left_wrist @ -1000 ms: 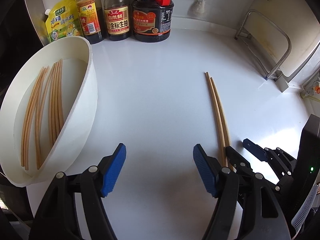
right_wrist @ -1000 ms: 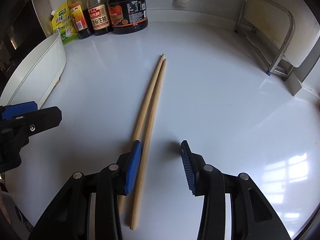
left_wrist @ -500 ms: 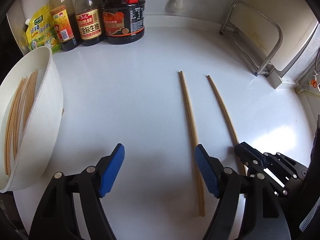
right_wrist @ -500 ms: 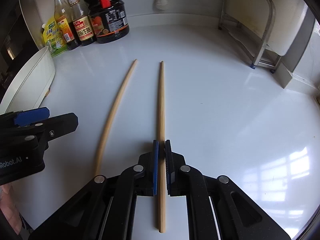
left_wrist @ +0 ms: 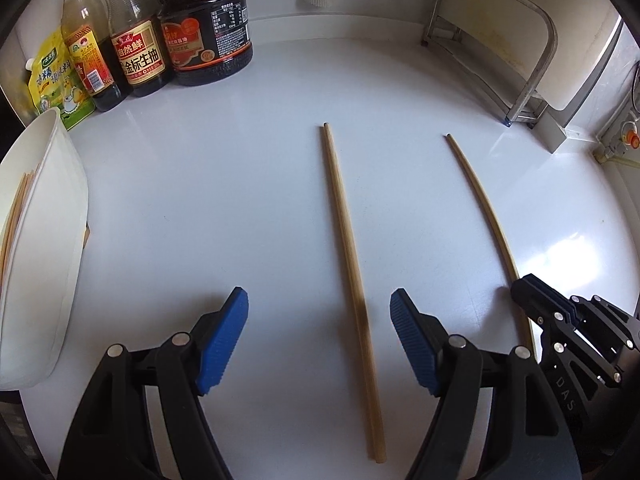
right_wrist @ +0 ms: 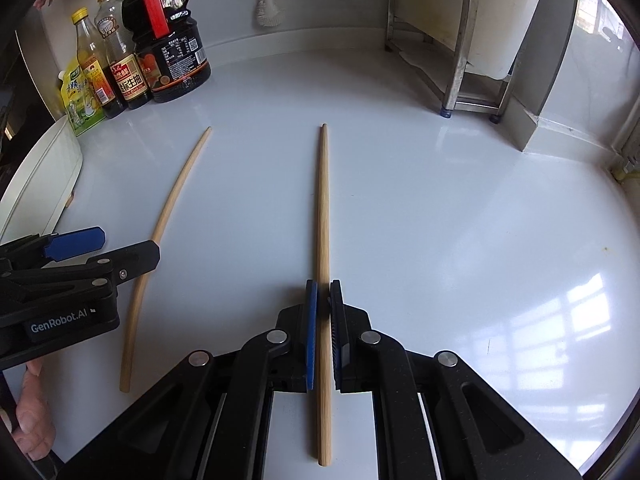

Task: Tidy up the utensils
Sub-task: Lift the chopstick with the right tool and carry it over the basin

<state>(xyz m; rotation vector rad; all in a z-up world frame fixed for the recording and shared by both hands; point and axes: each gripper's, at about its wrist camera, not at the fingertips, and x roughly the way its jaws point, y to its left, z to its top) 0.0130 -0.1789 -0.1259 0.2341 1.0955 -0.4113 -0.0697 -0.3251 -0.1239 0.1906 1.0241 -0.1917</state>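
Two wooden chopsticks are in view. One chopstick (left_wrist: 346, 224) lies on the white counter, running between the fingers of my open left gripper (left_wrist: 319, 334); it also shows in the right wrist view (right_wrist: 168, 220). My right gripper (right_wrist: 323, 300) is shut on the other chopstick (right_wrist: 323, 200), which points away from me; it appears at the right in the left wrist view (left_wrist: 478, 196), with the right gripper (left_wrist: 532, 292) at its near end. A white oval bin (left_wrist: 44, 240) at the left holds several chopsticks (left_wrist: 14, 216).
Sauce bottles (left_wrist: 136, 40) and a yellow pouch (left_wrist: 56, 80) stand at the back left. A metal rack (right_wrist: 448, 40) stands at the back right. A brush (right_wrist: 267, 8) hangs on the back wall. Wall sockets (left_wrist: 624, 140) sit at the far right.
My right gripper closed on one chopstick and carried it to the right, away from the other. My left gripper shifted right, so the lying chopstick now runs between its open fingers.
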